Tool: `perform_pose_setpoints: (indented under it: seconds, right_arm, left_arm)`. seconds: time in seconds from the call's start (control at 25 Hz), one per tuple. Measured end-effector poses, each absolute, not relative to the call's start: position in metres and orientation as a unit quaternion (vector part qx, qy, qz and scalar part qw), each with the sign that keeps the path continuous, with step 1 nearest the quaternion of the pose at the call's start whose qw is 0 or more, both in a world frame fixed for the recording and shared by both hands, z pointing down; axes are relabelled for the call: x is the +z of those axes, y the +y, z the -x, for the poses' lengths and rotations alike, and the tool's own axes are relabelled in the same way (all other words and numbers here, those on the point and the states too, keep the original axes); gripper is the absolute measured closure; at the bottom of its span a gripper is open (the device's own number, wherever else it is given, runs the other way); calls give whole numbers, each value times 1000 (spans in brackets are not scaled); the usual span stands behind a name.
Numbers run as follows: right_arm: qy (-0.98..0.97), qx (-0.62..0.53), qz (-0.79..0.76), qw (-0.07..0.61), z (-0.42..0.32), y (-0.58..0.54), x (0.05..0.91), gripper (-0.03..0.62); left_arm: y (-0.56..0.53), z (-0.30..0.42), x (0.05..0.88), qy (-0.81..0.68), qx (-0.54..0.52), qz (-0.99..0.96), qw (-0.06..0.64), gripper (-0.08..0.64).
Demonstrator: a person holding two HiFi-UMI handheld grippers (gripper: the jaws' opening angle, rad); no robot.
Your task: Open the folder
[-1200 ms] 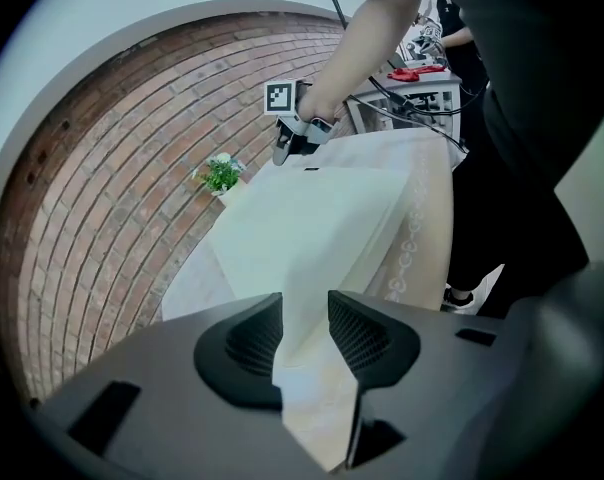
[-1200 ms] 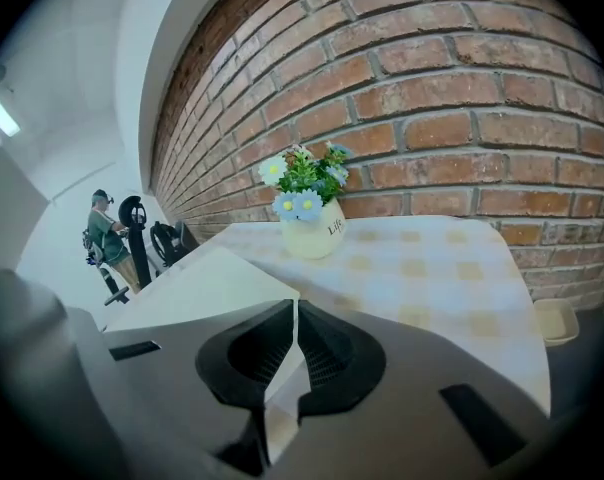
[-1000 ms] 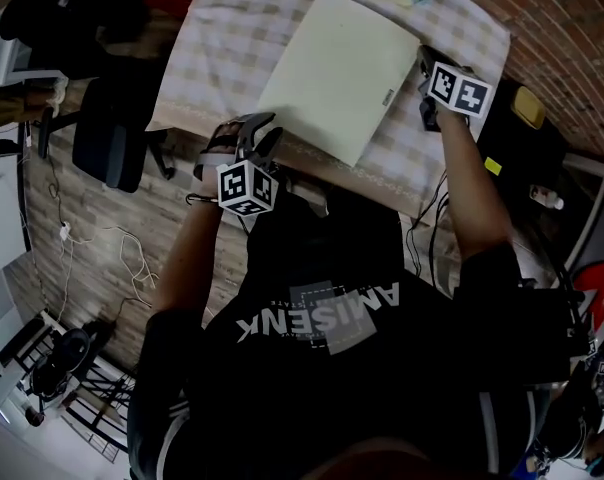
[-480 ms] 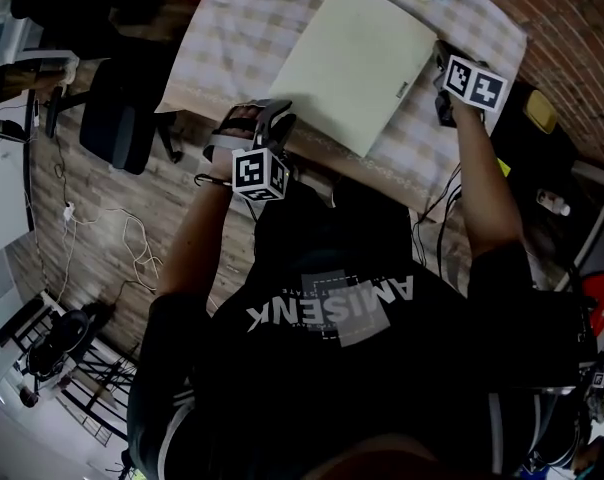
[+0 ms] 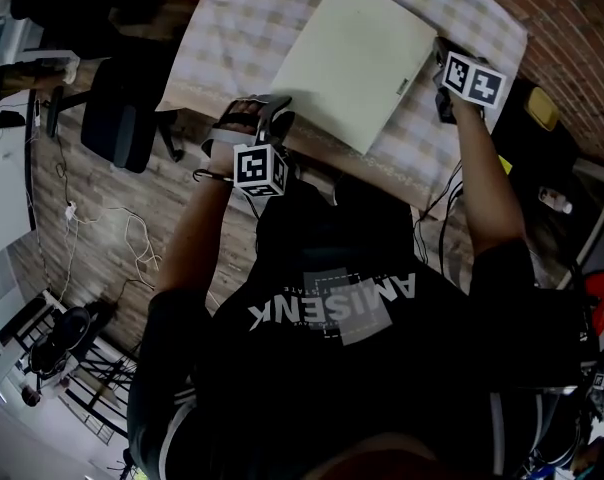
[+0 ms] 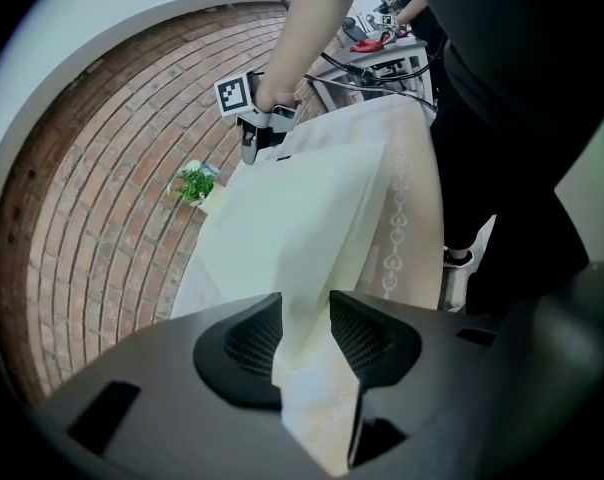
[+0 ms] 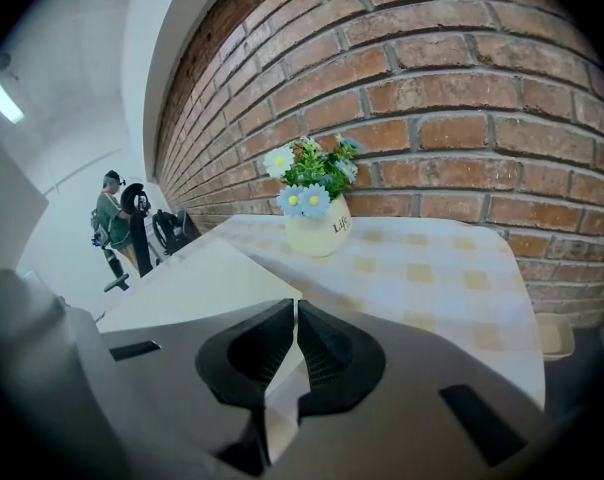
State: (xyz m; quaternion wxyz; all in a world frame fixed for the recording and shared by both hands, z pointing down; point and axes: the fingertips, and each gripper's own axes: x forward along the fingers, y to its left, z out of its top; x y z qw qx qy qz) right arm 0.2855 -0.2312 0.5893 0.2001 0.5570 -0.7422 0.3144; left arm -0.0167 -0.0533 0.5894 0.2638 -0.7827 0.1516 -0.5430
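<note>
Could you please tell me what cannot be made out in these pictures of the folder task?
1. Contents of the cream rectangular folder: every view, its closed cover hides them.
2. Print on the folder's small label: head view, too small.
3. Whether the right gripper pinches the folder's edge: right gripper view, only a pale sliver shows between its nearly closed jaws.

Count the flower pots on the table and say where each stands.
1. The flower pot stands on the checked tablecloth beside the brick wall, past the far edge of the folder; no other shows.
</note>
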Motion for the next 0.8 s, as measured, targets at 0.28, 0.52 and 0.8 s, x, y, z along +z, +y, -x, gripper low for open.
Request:
perform_pose_setpoints:
  seconds: [0.28, 0.52, 0.8]
  right_arm:
    - [-741, 317, -556, 203, -285, -231, 589, 549]
    - [-740, 319, -556, 203, -285, -231, 590, 549]
    - [-738, 321, -556, 205, -285, -232, 589, 549]
  left_arm:
    - [-51, 10, 583, 142, -543, 779, 280, 407]
    - [-51, 4, 590, 107, -557, 773, 284, 404]
    - [-52, -2, 574, 106, -515, 790, 315, 374]
